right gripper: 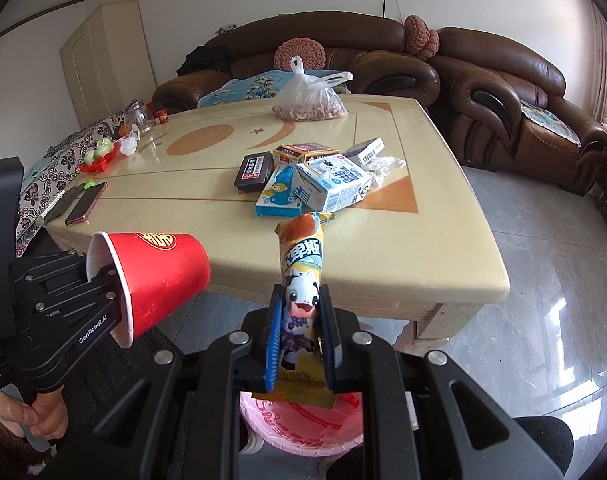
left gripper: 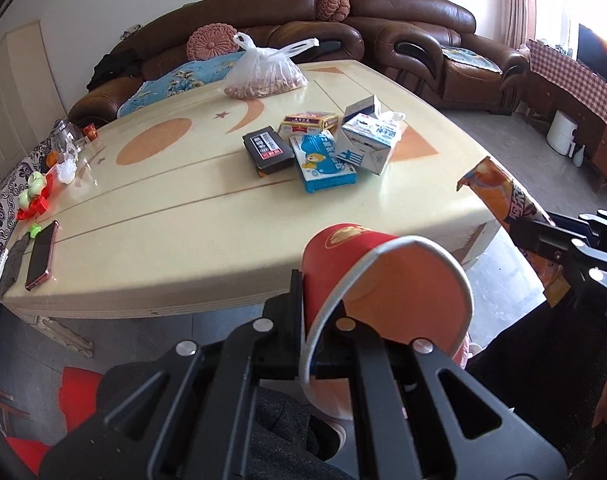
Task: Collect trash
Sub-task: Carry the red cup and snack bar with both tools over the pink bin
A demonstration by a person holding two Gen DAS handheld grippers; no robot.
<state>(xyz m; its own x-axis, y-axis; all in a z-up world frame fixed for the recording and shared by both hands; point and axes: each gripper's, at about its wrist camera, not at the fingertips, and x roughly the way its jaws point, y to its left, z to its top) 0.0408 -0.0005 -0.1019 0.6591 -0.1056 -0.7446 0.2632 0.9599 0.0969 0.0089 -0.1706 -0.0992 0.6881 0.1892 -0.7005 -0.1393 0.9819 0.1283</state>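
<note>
My left gripper (left gripper: 327,312) is shut on the rim of a red paper cup (left gripper: 387,284), which lies tipped with its mouth toward the camera; the same cup (right gripper: 159,276) shows at the left of the right wrist view. My right gripper (right gripper: 301,320) is shut on a yellow ice-cream wrapper (right gripper: 301,264) with a cartoon cow, held upright. That wrapper (left gripper: 503,196) appears at the right of the left wrist view. Both are held off the near edge of the table, above a bin lined with a pink bag (right gripper: 303,424).
The cream table (right gripper: 183,216) holds a pile of small cartons and boxes (right gripper: 303,180), a clear bag of nuts (right gripper: 309,100), a phone (right gripper: 85,204), a glass jar (right gripper: 139,116) and red-green toys (right gripper: 99,152). Brown sofas (right gripper: 503,80) stand behind. Glossy floor tiles (right gripper: 543,320) lie to the right.
</note>
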